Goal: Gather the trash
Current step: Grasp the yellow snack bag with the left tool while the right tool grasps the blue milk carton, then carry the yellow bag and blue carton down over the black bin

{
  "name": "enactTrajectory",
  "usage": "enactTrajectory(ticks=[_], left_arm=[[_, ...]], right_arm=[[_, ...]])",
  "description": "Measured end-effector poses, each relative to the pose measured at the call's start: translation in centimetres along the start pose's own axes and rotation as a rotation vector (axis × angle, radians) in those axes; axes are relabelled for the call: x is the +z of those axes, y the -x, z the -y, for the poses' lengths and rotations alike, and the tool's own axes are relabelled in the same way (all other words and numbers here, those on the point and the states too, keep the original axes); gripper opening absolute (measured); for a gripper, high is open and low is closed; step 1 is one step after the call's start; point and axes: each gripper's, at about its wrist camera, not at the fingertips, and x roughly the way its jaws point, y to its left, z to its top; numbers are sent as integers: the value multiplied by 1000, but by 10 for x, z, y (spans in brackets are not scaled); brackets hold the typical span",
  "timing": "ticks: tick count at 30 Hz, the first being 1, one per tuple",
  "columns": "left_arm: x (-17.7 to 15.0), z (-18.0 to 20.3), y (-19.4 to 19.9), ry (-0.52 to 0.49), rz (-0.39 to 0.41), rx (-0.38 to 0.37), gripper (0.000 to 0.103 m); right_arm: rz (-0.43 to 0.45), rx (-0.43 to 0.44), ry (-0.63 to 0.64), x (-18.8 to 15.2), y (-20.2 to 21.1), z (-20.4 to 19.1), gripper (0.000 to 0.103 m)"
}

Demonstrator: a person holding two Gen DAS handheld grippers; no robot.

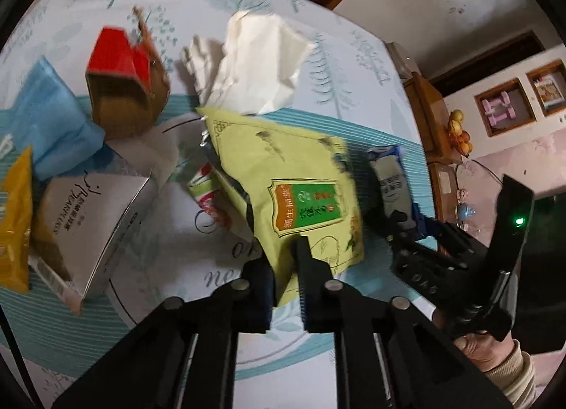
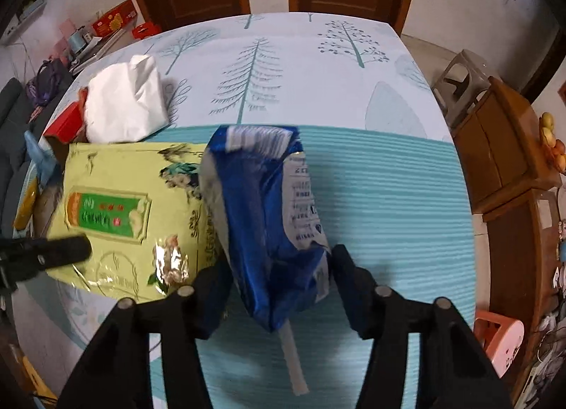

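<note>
On the tree-print tablecloth (image 2: 353, 97), the left gripper (image 1: 287, 267) is pinching the green pouch (image 1: 283, 175); the right gripper (image 2: 279, 274) is straddling the blue wrapper (image 2: 261, 218), jaws apart. Next: clamp, then lift both.

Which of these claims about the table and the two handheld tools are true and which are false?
1. The left gripper has closed on the edge of the yellow-green snack bag. True.
2. The blue wrapper sits between the right gripper's jaws. True.
3. The white crumpled paper lies on top of the blue wrapper. False: it lies apart, beyond the yellow-green snack bag.
4. The red box stands sealed. False: its end gapes open.
5. The tablecloth is plain white. False: it carries tree drawings and a teal band.
</note>
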Motion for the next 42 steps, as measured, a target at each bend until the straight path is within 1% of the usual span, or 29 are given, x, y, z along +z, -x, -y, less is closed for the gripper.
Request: enactTrajectory(ticks=[3,5,8,10,12,17,19,20,22,26,29,34,42], left_arm=[[-6,13,13,-41,19,-5,3],[-11,21,23,-70,31,4,2],[-21,32,39,-107,43,15,1],[-27,38,48,-125,54,25,1],[-37,45,61,-147,69,36,1],[-65,61,91,-208,103,68,0],[-79,69,103,-230,110,79,0],[-84,72,108,-235,109,83,0],[-96,80,116,-247,108,93,0],[-129,94,127,-256,97,112,0],[-154,107,133,-267,88,128,0],[-193,127,144,-309,76,153,0],[-262,150,175,-333,99,185,0]], right_arm=[[2,30,-20,-10,8,-3,49],[9,36,-33,-17,14,-6,43],[41,80,-92,-34,31,-4,38],[56,109,-130,-46,42,-3,37],[73,135,-167,-60,55,-2,28],[115,187,-235,-96,86,0,24],[126,206,-244,-106,96,0,19],[131,220,-244,-112,101,-1,10],[143,200,-220,-125,114,-5,9],[145,201,-174,-153,130,-6,9],[154,218,-163,-172,142,-5,9],[204,236,-130,-202,174,-3,9],[249,283,-82,-258,217,4,9]])
